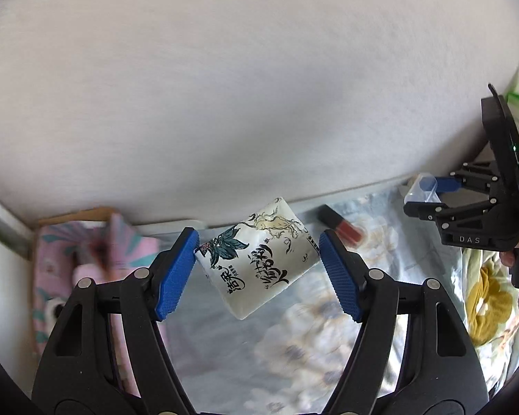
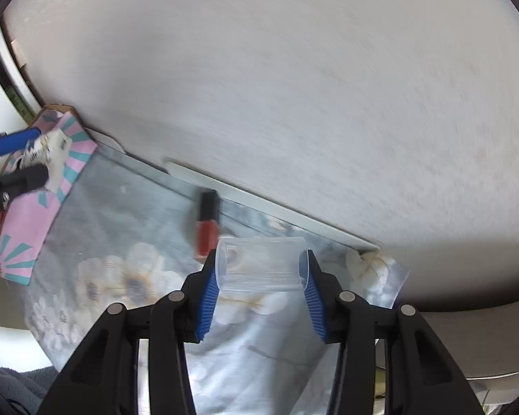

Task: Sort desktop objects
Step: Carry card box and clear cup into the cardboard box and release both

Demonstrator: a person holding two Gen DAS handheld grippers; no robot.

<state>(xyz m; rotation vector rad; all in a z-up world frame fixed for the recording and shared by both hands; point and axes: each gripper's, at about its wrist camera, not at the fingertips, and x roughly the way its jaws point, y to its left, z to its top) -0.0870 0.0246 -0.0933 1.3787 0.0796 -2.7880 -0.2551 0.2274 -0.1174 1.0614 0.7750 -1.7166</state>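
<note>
While both tongs sit raised above the floral grey-blue cloth on the tabletop, each grips one object. Left tongs: blue pads closed on the two ends of a white soft tissue packet with dark leaf print and black lettering, held tilted, clear of the cloth. Right tongs: pads clamped on both ends of a clear plastic tube-shaped container, lying crosswise between them, open rim at left. Red lip-gloss tube with black cap lies on the cloth near the far edge, just left of the clear container. Pink-and-teal striped cardboard box stands at the far-left corner, under the left tongs. Pale wall behind.
</note>
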